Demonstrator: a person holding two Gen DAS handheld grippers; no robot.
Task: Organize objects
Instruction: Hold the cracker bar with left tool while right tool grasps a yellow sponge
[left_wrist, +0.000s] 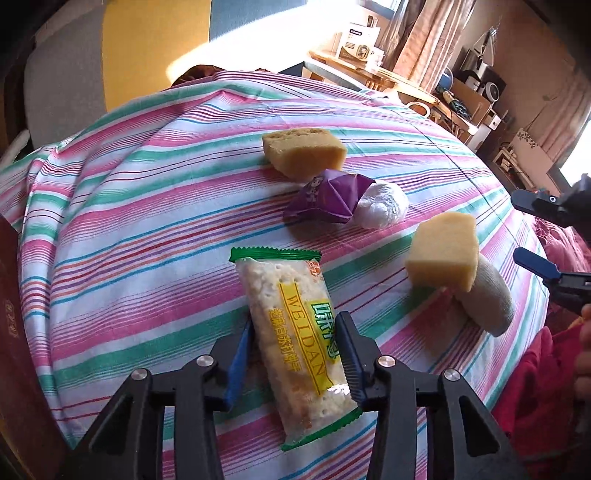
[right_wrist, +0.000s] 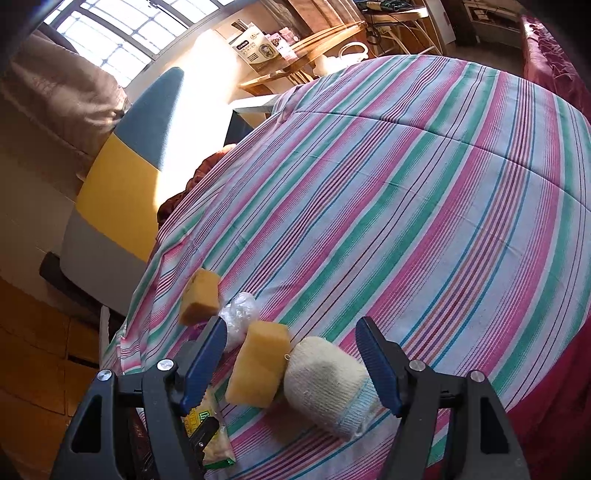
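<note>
Striped cloth (left_wrist: 147, 229) in pink, green and white over a rounded, quilted surface, sunlit. On it, cracker packet (left_wrist: 295, 339) lying lengthwise, clamped at both long sides by left gripper (left_wrist: 297, 354). Further off, yellow sponge block (left_wrist: 304, 151), purple wrapper (left_wrist: 328, 199) touching white plastic ball (left_wrist: 380, 208), second sponge block (left_wrist: 441, 254) leaning on rolled white sock (left_wrist: 491, 299). Right gripper (right_wrist: 291, 365) with tongs apart, nothing clamped, hovering over that sponge and sock. Behind: yellow and blue panel (right_wrist: 125, 184), wooden shelf with boxes (left_wrist: 362, 40), curtains (left_wrist: 428, 37), barred window (right_wrist: 122, 33).
</note>
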